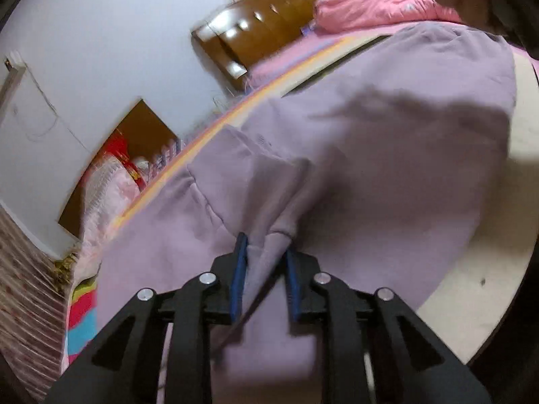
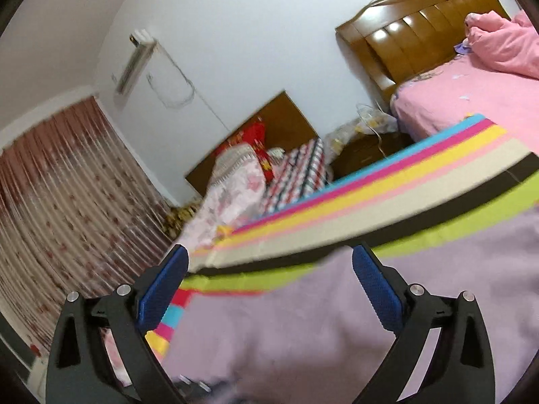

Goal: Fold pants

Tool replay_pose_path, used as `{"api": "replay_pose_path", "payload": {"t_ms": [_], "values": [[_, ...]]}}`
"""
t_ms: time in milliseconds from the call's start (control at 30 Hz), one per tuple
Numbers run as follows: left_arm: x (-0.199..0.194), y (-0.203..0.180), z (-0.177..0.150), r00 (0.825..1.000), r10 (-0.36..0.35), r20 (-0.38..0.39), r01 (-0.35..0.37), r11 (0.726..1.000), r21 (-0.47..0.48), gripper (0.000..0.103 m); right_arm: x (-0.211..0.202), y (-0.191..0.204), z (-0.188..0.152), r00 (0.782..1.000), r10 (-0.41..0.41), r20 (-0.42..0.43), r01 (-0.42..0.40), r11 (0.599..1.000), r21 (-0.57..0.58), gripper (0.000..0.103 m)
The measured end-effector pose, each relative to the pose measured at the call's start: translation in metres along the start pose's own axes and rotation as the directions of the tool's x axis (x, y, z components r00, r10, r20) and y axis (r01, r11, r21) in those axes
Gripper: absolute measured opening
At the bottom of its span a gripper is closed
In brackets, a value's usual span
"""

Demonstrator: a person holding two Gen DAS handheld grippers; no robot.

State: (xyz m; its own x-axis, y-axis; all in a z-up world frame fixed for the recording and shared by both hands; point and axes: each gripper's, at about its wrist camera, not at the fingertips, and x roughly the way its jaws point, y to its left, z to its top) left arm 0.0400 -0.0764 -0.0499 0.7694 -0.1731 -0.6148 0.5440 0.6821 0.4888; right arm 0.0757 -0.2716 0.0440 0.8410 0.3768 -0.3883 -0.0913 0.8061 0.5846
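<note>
Bedroom backdrop; left gripper [image 1: 266, 256] pinches lilac pants [image 1: 370, 155], no writing legible.

Wooden headboard [image 2: 421, 30], pink quilt [image 2: 505, 43], striped mat [image 2: 387, 188], floral curtain [image 2: 60, 202], dark nightstand [image 2: 363, 155].

Counted items: 1 pair of lilac pants [image 1: 370, 155], 2 grippers (left gripper [image 1: 264, 252], right gripper [image 2: 269, 262]), 2 wooden headboards [image 2: 421, 30], 1 pink duvet [image 2: 505, 43], 1 curtain [image 2: 67, 185].
</note>
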Motion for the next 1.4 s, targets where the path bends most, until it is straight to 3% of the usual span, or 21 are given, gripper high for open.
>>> {"api": "replay_pose_path", "payload": {"t_ms": [33,67,133,200,267,367,433,500,633,700,767,833,867,933,1000,1100,1167,1300,1333,1400], "values": [[-0.012,0.011,-0.004,0.994,-0.108,0.027,0.109,0.993,-0.042,0.047,0.002,-0.004,-0.008,0.999,-0.019,-0.036,0.019,1.000,0.000,0.096],[-0.025,0.023,-0.007,0.985,-0.152,0.076,0.158,0.984,-0.083,0.070,0.004,-0.007,-0.018,0.996,-0.036,-0.086,0.036,0.999,0.002,0.096],[-0.053,0.045,-0.019,0.983,-0.088,0.163,0.114,0.981,-0.158,0.094,0.006,-0.013,-0.032,0.987,-0.042,-0.158,0.044,0.999,0.010,0.096],[-0.072,0.076,-0.038,0.979,-0.056,0.195,0.106,0.960,-0.259,0.094,0.016,-0.010,-0.053,0.968,-0.019,-0.249,0.025,1.000,0.020,0.096],[-0.073,0.111,-0.054,0.984,-0.028,0.176,0.091,0.926,-0.367,0.096,0.026,-0.001,-0.072,0.946,0.008,-0.325,-0.002,1.000,0.016,0.096],[-0.074,0.133,-0.102,0.996,0.060,0.065,-0.017,0.853,-0.522,0.097,0.035,0.022,-0.094,0.912,0.010,-0.409,-0.042,0.997,-0.068,0.087],[-0.066,0.139,-0.124,0.998,0.069,-0.003,-0.058,0.815,-0.577,0.097,0.050,0.036,-0.106,0.878,-0.031,-0.477,-0.025,0.993,-0.112,0.085],[-0.067,0.140,-0.134,0.998,0.061,-0.010,-0.055,0.806,-0.589,0.097,0.064,0.042,-0.112,0.861,-0.051,-0.505,-0.013,0.992,-0.122,0.084],[-0.054,0.129,-0.128,0.999,0.048,-0.012,-0.047,0.827,-0.560,0.097,0.087,0.056,-0.113,0.842,-0.062,-0.536,-0.014,0.991,-0.135,0.084],[-0.043,0.119,-0.129,0.999,0.039,-0.014,-0.041,0.833,-0.552,0.097,0.098,0.059,-0.112,0.848,-0.062,-0.527,-0.005,0.992,-0.126,0.079],[-0.039,0.116,-0.130,0.999,0.037,-0.016,-0.039,0.834,-0.550,0.097,0.103,0.049,-0.108,0.856,-0.033,-0.517,0.011,0.999,-0.045,0.062],[-0.045,0.113,-0.135,1.000,0.020,0.000,-0.016,0.818,-0.575,0.097,0.103,0.037,-0.105,0.853,-0.015,-0.521,0.021,1.000,0.006,0.022],[-0.046,0.115,-0.138,1.000,0.007,0.010,0.000,0.804,-0.595,0.097,0.102,0.033,-0.103,0.857,0.016,-0.515,0.003,0.999,0.036,0.017],[-0.048,0.123,-0.147,0.999,-0.025,0.030,0.039,0.755,-0.655,0.097,0.093,0.036,-0.097,0.887,0.071,-0.456,-0.052,0.997,0.054,0.015],[-0.049,0.132,-0.153,0.999,-0.035,0.034,0.049,0.704,-0.708,0.098,0.089,0.061,-0.086,0.910,0.059,-0.411,-0.071,0.997,-0.015,0.015],[-0.048,0.143,-0.152,0.998,-0.040,0.051,0.065,0.666,-0.743,0.098,0.090,0.111,-0.062,0.929,0.085,-0.359,-0.135,0.984,-0.117,0.014],[-0.046,0.145,-0.144,0.998,-0.039,0.049,0.062,0.666,-0.743,0.099,0.095,0.148,-0.045,0.936,0.106,-0.335,-0.173,0.969,-0.177,0.014],[-0.030,0.144,-0.126,0.999,-0.032,-0.032,0.001,0.724,-0.689,0.099,0.090,0.210,-0.012,0.947,0.161,-0.280,-0.242,0.928,-0.283,0.014],[-0.027,0.146,-0.126,0.998,-0.015,-0.056,-0.027,0.722,-0.691,0.099,0.083,0.218,-0.005,0.948,0.173,-0.266,-0.252,0.920,-0.301,0.014],[-0.025,0.162,-0.134,0.995,0.025,-0.093,-0.086,0.664,-0.743,0.099,0.063,0.223,0.005,0.953,0.195,-0.234,-0.265,0.910,-0.319,0.014]]}}
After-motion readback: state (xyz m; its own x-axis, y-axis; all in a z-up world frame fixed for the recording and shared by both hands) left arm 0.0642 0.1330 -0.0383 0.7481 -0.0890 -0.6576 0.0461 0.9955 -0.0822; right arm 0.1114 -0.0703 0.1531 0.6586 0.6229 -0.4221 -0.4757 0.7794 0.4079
